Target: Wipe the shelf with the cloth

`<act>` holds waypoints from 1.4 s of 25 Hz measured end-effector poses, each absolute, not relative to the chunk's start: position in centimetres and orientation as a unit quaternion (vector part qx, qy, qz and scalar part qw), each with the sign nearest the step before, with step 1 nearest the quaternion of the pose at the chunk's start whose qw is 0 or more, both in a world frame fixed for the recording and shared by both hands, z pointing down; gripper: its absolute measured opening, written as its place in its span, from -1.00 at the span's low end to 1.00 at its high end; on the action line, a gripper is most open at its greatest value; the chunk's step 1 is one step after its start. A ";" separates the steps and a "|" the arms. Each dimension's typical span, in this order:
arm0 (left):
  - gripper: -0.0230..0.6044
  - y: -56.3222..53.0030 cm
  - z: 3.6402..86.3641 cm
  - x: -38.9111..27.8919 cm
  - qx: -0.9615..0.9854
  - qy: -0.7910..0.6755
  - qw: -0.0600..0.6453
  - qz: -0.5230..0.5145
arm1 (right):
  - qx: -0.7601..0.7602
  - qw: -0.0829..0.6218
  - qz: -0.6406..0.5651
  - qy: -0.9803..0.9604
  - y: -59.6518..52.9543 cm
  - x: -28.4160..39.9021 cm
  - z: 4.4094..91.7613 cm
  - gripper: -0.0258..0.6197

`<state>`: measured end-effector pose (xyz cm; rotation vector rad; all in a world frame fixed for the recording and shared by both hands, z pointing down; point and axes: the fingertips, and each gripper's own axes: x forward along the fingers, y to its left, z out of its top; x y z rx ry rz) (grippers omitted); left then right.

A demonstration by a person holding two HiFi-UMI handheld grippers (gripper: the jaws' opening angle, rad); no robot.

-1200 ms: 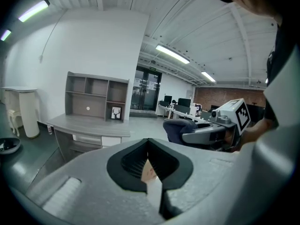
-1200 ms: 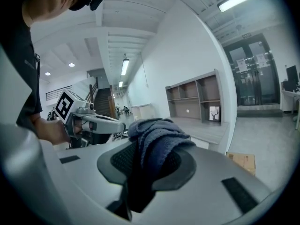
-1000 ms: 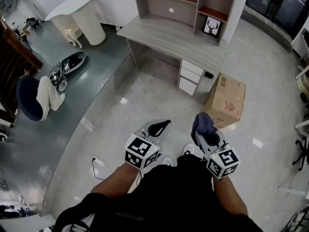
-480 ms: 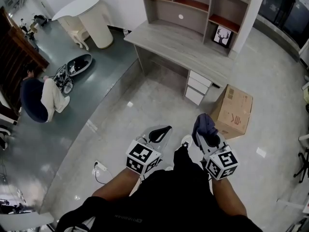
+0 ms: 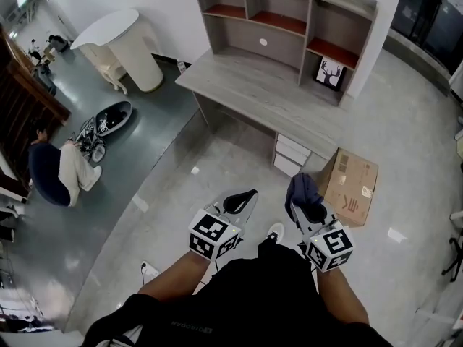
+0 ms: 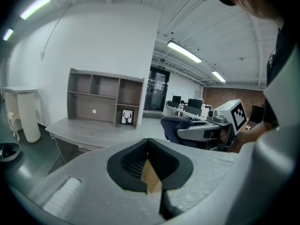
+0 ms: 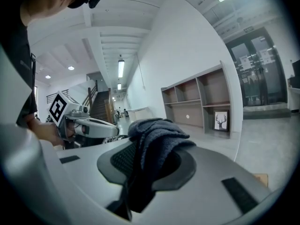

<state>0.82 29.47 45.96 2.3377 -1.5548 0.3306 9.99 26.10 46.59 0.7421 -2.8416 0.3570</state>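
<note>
A grey wooden desk point(image 5: 260, 89) with a shelf unit point(image 5: 286, 20) on top stands against the white wall, some way ahead of me. Its cubbies have reddish floors, and a framed deer picture point(image 5: 329, 73) sits in the right one. My right gripper point(image 5: 304, 201) is shut on a dark blue cloth point(image 5: 302, 188), which bunches over its jaws point(image 7: 157, 139). My left gripper point(image 5: 239, 201) is shut with nothing in it point(image 6: 149, 170). Both are held low over the floor, well short of the desk.
A cardboard box point(image 5: 351, 186) lies on the floor right of the desk's white drawers point(image 5: 291, 155). A white rounded table point(image 5: 119, 38) stands at the left. A person point(image 5: 54, 172) sits on the darker floor beside a black case point(image 5: 108, 121). A white power strip point(image 5: 150, 271) lies near my feet.
My view has shifted toward the desk, so the whole shelf unit now shows. Both grippers keep the same pose, the cloth still in the right one.
</note>
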 end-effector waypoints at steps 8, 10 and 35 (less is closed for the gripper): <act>-0.90 18.8 44.8 0.9 0.823 -0.536 0.139 0.125 | 0.260 0.070 0.102 -0.958 15.1 9.7 44.6 -0.62; -0.90 16.7 45.0 0.9 0.824 -0.535 0.138 0.124 | 0.263 0.071 0.102 -0.957 13.3 9.9 44.9 -0.61; -0.90 -1.3 46.6 -0.2 0.875 -0.445 0.130 0.141 | 0.367 0.077 0.123 -0.919 -1.9 9.6 47.4 -0.62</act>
